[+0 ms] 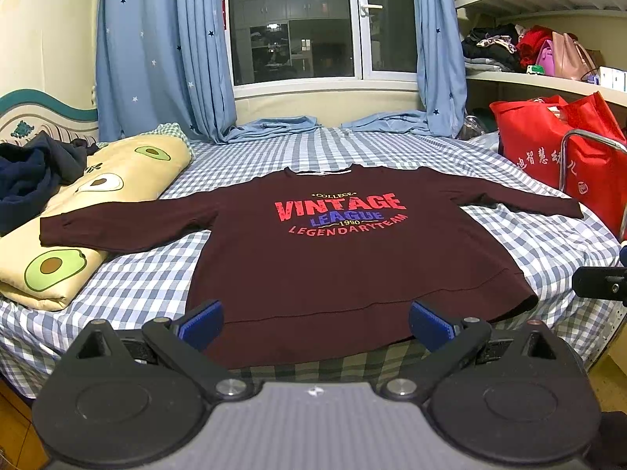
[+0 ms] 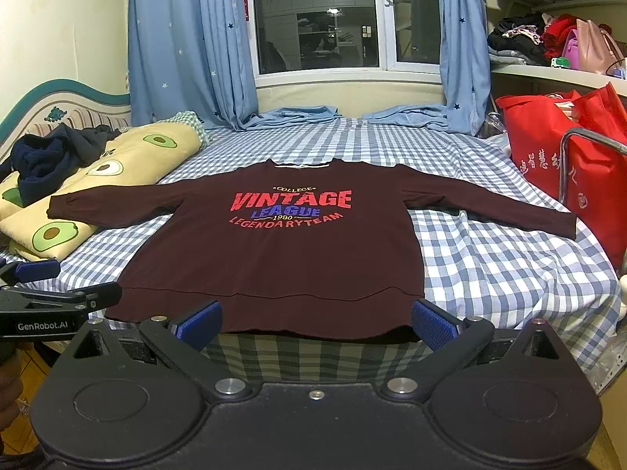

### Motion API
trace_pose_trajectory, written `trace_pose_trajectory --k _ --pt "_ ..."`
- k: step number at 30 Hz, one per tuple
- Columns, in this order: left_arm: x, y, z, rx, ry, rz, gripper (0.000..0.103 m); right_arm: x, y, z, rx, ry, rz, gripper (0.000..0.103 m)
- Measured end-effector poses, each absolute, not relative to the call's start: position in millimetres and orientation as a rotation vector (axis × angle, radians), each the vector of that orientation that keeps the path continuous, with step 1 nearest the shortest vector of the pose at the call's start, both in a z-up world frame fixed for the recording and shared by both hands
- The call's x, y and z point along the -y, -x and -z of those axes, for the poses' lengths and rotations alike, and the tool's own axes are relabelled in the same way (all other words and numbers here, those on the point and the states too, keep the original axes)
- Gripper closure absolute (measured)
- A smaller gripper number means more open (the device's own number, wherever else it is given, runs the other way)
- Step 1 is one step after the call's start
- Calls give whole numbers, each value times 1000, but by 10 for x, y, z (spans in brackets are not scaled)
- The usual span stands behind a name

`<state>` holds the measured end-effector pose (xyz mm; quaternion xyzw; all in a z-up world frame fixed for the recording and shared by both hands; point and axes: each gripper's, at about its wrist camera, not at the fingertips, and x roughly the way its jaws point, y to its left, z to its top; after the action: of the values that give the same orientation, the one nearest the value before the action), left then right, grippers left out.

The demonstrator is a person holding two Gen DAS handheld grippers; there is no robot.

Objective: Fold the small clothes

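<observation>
Maroon sweatshirt [image 1: 313, 258] flat on checked bed [image 1: 156, 282], sleeves out, hem at near edge. Left gripper [image 1: 315, 323] spread wide, empty, just short of hem. Right gripper [image 2: 315, 323] likewise spread, holding nothing, near hem's right end

Home bedroom: checked bed [image 1: 164, 274], star-print curtains [image 1: 164, 58], cluttered shelves [image 1: 548, 78].
</observation>
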<state>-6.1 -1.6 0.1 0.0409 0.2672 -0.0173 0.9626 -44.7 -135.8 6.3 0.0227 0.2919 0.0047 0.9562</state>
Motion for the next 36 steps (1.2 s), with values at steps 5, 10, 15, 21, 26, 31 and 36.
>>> trace_pose_trajectory --k 5,10,15,21,26,31,36 --pt "19 97 3 -548 -92 46 1 1358 464 -62 -592 -43 -9 1" --pt "18 133 -8 -549 -111 50 1 1393 531 -54 -599 -36 -1 1" --pt "13 143 -22 -553 -131 57 1 1443 613 -46 -598 -29 14 1" --pt "-32 162 -79 -540 -130 63 1 1503 673 -81 -586 -28 34 1" --pt "-20 174 -111 -528 -137 62 1 1519 671 -91 -583 -29 38 1" --pt "-14 151 -102 -538 -126 63 1 1509 657 -82 -585 -20 33 1" --pt "-12 141 -100 -540 -126 64 1 1456 662 -76 -590 -24 3 1"
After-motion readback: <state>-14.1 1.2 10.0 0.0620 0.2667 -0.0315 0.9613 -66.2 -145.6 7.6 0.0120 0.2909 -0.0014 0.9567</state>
